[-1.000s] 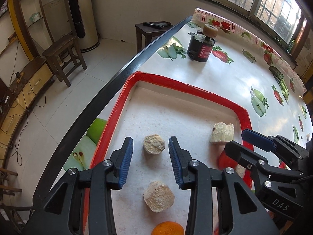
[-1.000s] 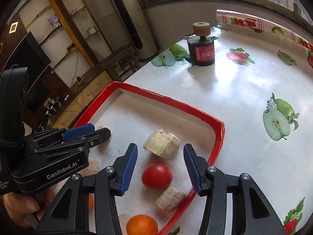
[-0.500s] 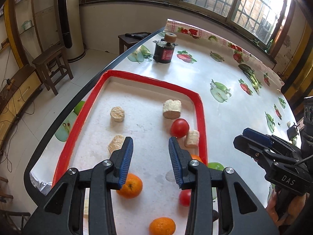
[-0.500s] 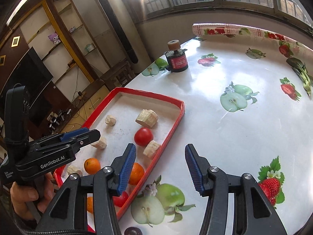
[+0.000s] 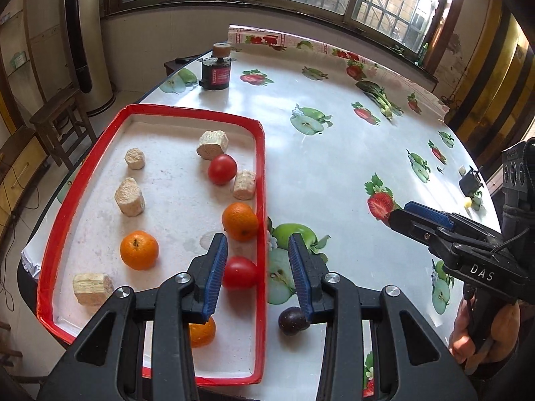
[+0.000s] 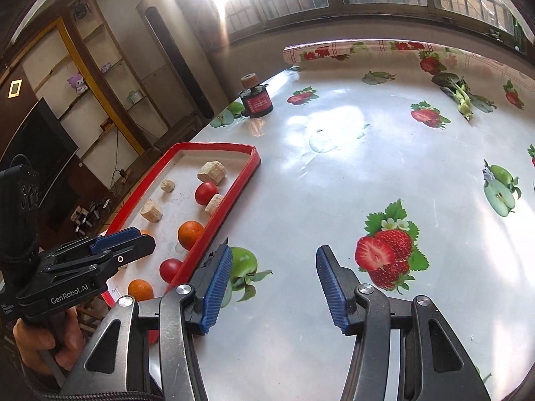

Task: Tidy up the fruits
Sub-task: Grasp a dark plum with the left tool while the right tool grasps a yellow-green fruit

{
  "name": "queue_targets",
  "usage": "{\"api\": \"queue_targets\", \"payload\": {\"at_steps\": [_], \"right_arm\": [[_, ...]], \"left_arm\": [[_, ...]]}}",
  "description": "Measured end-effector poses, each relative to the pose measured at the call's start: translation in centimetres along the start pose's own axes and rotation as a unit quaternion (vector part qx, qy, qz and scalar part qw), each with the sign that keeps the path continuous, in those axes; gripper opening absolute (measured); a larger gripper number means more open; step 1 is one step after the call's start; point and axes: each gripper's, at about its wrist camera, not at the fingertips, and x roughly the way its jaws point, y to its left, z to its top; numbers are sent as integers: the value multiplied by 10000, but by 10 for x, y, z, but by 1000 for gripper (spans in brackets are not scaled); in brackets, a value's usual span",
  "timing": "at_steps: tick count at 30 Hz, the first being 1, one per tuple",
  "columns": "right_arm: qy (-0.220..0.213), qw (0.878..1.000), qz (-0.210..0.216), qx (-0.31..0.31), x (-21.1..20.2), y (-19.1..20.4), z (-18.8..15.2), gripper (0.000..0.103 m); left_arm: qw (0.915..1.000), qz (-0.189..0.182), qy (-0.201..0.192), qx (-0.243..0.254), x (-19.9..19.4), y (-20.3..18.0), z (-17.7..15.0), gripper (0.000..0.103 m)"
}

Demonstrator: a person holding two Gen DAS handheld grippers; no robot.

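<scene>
Left wrist view: a red-rimmed tray (image 5: 261, 180) is seen at the worktop's (image 5: 334, 173) left edge, loaded with oranges (image 5: 139, 250), tomatoes (image 5: 222, 169) and pale chunks (image 5: 129, 196). The left tool (image 5: 258, 269) is held open and empty above the tray's right rim, a dark plum (image 5: 290, 321) lying on the worktop just outside it. Further right, the right tool (image 6: 274, 284) is held open and empty over bare worktop.
</scene>
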Motion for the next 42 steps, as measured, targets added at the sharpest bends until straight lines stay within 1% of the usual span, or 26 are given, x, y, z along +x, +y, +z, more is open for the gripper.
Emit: {"api": "queue_targets", "payload": {"at_steps": [5, 8, 12, 15, 19, 22, 25, 27, 32, 36, 39, 42], "right_arm": [[-87, 9999, -113, 80, -17, -15, -14, 54], [-144, 9997, -172, 125, -28, -24, -23, 54], [-216, 9992, -308, 142, -42, -35, -33, 54], [-293, 9984, -444, 169, -55, -46, -40, 54], [-393, 9969, -609, 308, -73, -65, -47, 54], [-471, 9952, -745, 432, -85, -83, -52, 54], [-529, 9928, -892, 607, -95, -105, -58, 54], [-555, 9902, -1017, 783, -101, -124, -62, 54], [-620, 9828, -1238, 1219, -115, -169, -74, 54], [-700, 9746, -1461, 1547, -123, -206, -82, 54], [-802, 9653, -1626, 1878, -131, -240, -85, 54], [-863, 9574, -1848, 2044, -136, -267, -83, 54]], "left_arm": [[9996, -245, -14, 119, -7, -18, -21, 35], [9990, -381, 76, 238, -7, -31, -33, 35], [9980, -471, 214, 367, -4, -43, -51, 35], [9977, -447, 330, 380, 2, -45, -62, 35], [9978, -332, 480, 312, 16, -42, -68, 35], [9984, -102, 408, 386, 19, -43, -67, 35], [9983, 11, 388, 434, 21, -42, -65, 35], [9979, 75, 364, 523, 22, -43, -65, 35], [9943, 420, 269, 942, 27, -53, -66, 35], [9920, 528, 245, 1121, 30, -55, -64, 35], [9908, 565, 230, 1210, 32, -55, -62, 32], [9894, 625, 229, 1287, 33, -56, -61, 32]]}}
